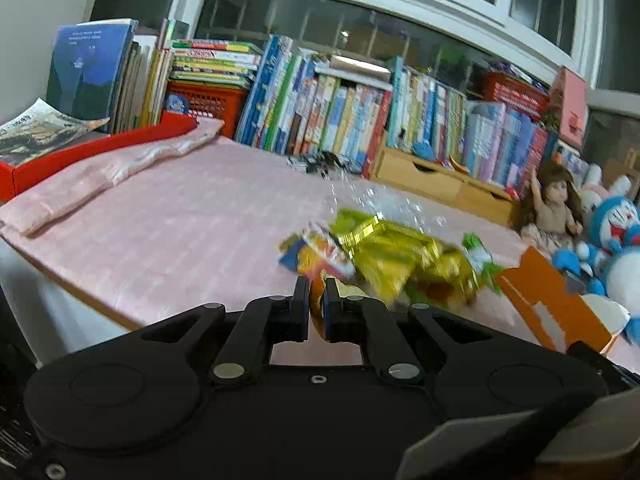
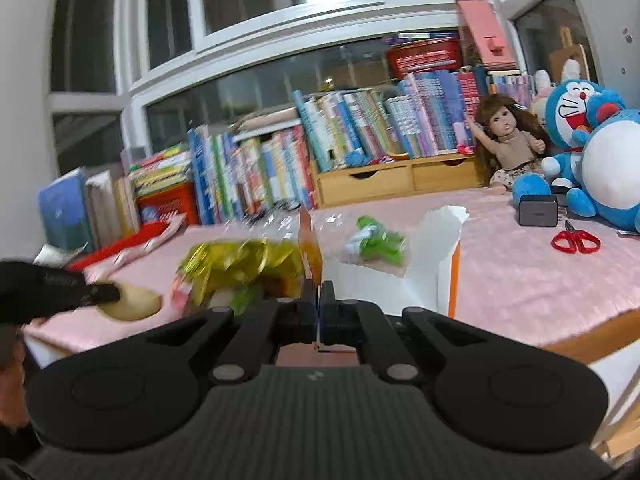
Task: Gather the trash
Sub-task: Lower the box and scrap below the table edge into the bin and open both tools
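My left gripper (image 1: 317, 280) points a bit down over the near edge of the desk (image 1: 168, 216). Its two fingers are pinched tight on a round yellow-orange peel (image 1: 318, 306). In the right wrist view I see that same gripper at the left side, with the pale peel (image 2: 134, 304) sticking out of its tip.

My right gripper (image 2: 319, 286) also tips down a little. Its fingers are squeezed shut on the thin orange edge of a torn box (image 2: 440, 264). The box is white inside and orange outside. It stands open on the desk near the front edge, just right of the trash pile.

The desk has a pink cloth on it. The left part, up to the folded pink cloth (image 1: 120, 168) along the left edge, is bare, so there is room to move there. The back edge is packed with books (image 1: 328, 116) and a wooden drawer box (image 1: 436, 180). In the far right corner sit a doll (image 2: 508, 140) and a blue plush cat (image 2: 592, 144). Red scissors (image 2: 576, 240) and a small dark box (image 2: 538, 210) lie near them.

The trash sits in the middle of the desk. It is a crinkly gold-green wrapper (image 1: 400, 256) and an orange snack wrapper (image 1: 320, 252), touching each other and blurry. A green-and-white wrapper (image 2: 376, 244) lies behind the box. Clear shiny plastic (image 1: 360, 196) lies farther back.
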Demonstrator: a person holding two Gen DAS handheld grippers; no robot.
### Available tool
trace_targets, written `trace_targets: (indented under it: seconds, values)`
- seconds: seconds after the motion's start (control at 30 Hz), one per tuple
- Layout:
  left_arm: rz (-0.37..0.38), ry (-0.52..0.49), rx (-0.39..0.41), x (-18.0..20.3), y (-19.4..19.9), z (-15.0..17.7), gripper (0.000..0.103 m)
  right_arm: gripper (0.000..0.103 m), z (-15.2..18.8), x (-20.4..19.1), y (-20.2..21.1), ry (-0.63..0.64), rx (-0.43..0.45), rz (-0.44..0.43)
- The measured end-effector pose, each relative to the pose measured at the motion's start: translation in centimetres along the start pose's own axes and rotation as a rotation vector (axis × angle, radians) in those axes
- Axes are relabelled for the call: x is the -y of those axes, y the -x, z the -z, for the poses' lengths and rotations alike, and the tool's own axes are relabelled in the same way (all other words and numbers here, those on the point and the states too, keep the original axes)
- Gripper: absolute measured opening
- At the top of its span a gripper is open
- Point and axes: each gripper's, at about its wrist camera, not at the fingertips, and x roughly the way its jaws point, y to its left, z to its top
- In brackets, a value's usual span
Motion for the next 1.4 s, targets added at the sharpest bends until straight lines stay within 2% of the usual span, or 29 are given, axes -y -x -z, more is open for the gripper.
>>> trace_targets:
  seconds: [0.13,0.33,0.43,0.73,1.1,1.33,1.37,1.4]
  values:
    - [0.013,-0.061,-0.059,0.3,1.4,2.1,0.006,0.004,1.6,-1.3,2.7,0.013,-0.094,-0.076]
    - [0.041,-0.095,-0.232,0.4,1.1,6.0,0.006,0.004,4.7,-2.9,4.4,0.024,-0.257,-0.140]
    - [0.029,-0.107,-0.318,0.3,0.2,8.2,0.006,0.004,6.4,-2.6,3.8,-0.046,-0.349,-0.157]
    - [0.012,-0.152,-0.520,0.2,-3.3,13.7,0.006,0.004,10.2,-1.0,0.6,-0.154,-0.540,-0.112]
    - [-0.026,-0.215,-0.667,0.1,-7.8,19.0,0.007,0.005,14.7,1.8,-5.5,-0.270,-0.735,-0.047]
    - [-0.011,-0.259,-0.712,0.5,-8.7,19.7,0.012,0.016,15.2,1.8,-6.7,-0.283,-0.765,-0.037]
    - [-0.012,-0.260,-0.717,0.5,-8.8,19.8,0.015,0.020,15.1,2.0,-6.5,-0.283,-0.767,-0.036]
    - [-0.014,-0.260,-0.722,0.6,-9.0,19.8,0.025,0.039,15.1,2.0,-6.5,-0.280,-0.768,-0.035]
